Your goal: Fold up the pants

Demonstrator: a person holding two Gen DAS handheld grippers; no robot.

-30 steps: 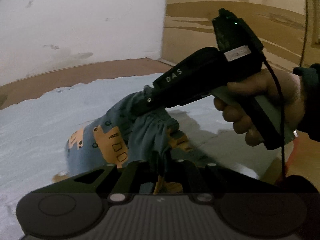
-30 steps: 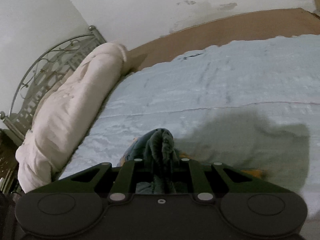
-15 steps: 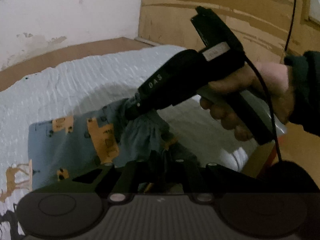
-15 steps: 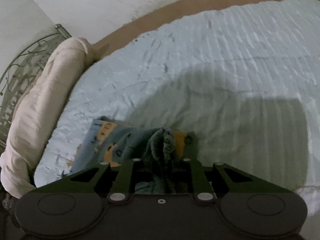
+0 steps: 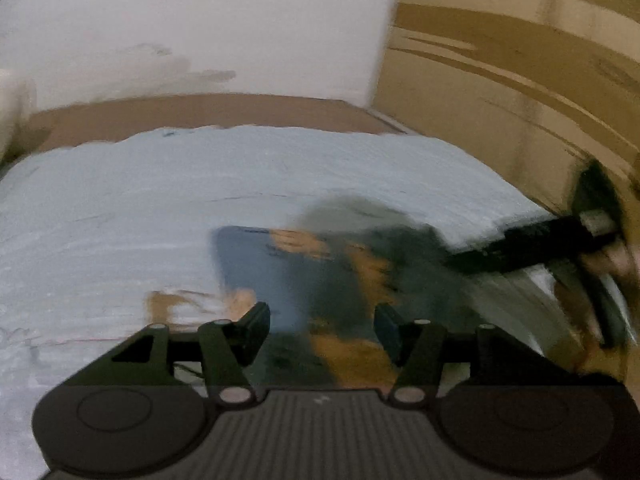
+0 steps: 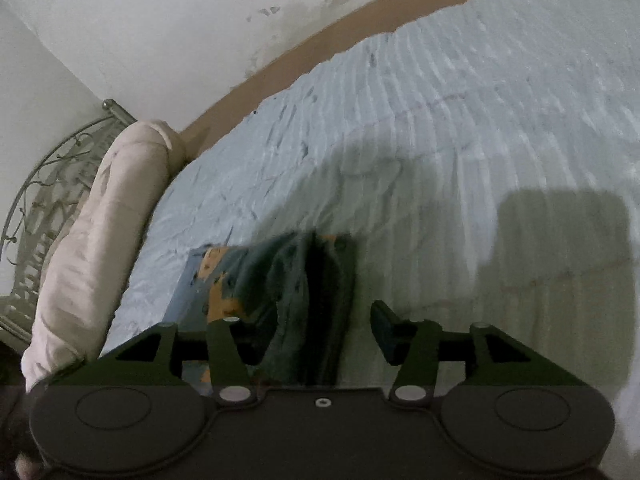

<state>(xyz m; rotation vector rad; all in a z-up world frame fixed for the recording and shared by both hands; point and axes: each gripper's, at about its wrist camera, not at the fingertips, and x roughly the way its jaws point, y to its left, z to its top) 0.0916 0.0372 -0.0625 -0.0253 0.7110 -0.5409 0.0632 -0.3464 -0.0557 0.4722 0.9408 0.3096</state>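
The pants (image 5: 280, 276), blue with orange prints, are lying on the pale blue bedspread (image 5: 120, 208), near the bed's front edge and well apart from the rolled cream blanket (image 6: 100, 220) at the headboard end. In the right wrist view the pants (image 6: 264, 280) are showing a darker bunched fold along their right side. The left gripper (image 5: 322, 328) is hovering just over the pants with its fingers spread wide apart, clamping nothing. The right gripper (image 6: 324, 328) is likewise standing with its fingers apart above the bunched fold, no cloth pinched between them. The metal headboard (image 6: 44, 200) is standing behind the blanket.
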